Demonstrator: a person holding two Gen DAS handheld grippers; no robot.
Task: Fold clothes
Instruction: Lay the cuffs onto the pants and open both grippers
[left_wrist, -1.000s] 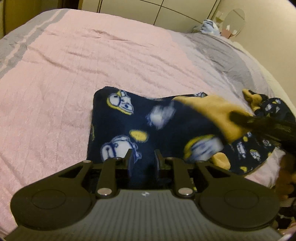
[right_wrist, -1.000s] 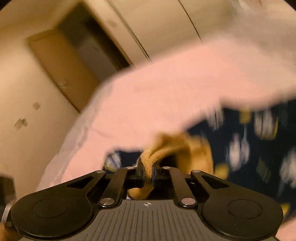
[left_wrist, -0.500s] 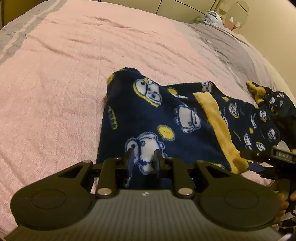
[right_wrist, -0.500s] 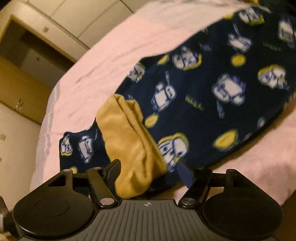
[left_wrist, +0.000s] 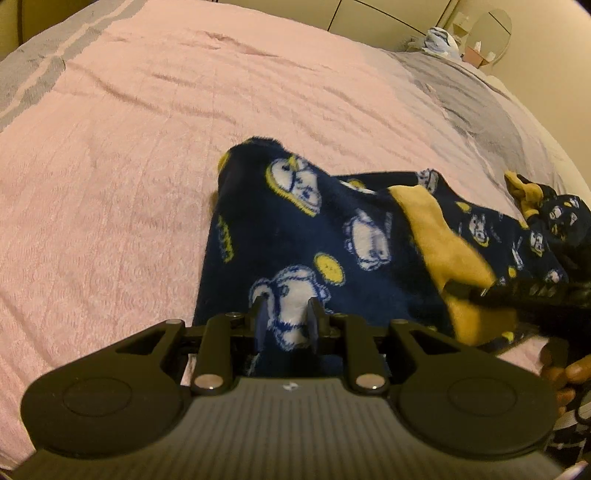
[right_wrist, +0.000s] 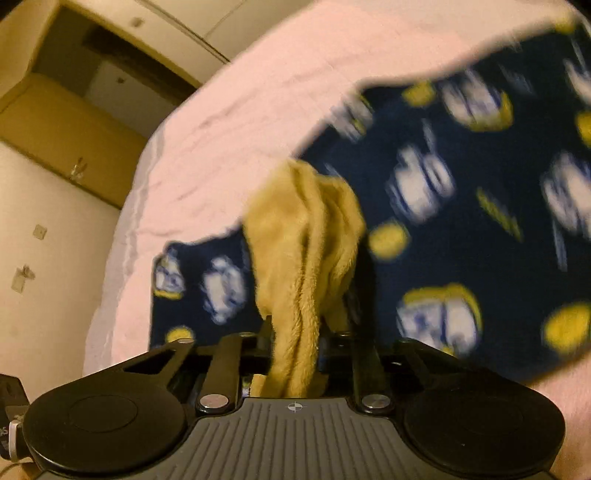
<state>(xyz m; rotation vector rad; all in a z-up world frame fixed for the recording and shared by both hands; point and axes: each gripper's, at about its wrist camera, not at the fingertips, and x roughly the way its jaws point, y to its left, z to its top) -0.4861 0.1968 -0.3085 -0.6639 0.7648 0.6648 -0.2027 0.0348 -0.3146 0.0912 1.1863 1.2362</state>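
One garment on hand: a navy fleece garment printed with white and yellow cartoon figures, trimmed with a mustard-yellow band. It lies on the pink bedspread, toward that spread's near edge, partly doubled over itself.

Handling, by my estimate: soft, thick-piled, limp, light. It should drape and sag wherever I do not support it, and it should not crack or slip the way a hard thing would; the pile likely gives my pads good friction. Bulk is the difficulty, since folded layers bunch up and spring back.

Where to hold: edges and corners. The yellow band is the firmest, most readable line, and a bite well in from the corner should keep it from pulling free.

Left gripper: angled down at the pink bedspread, jaws drawn narrow, pinching the navy hem at the garment's near edge. The cloth rises straight from that pinch.

Right gripper: angled down at a shallower slope, jaws closing on a bunched fold of the yellow band, which fills the gap and hangs through it. In the left wrist view this gripper shows at the band's near end, blurred, with fingers beneath it.
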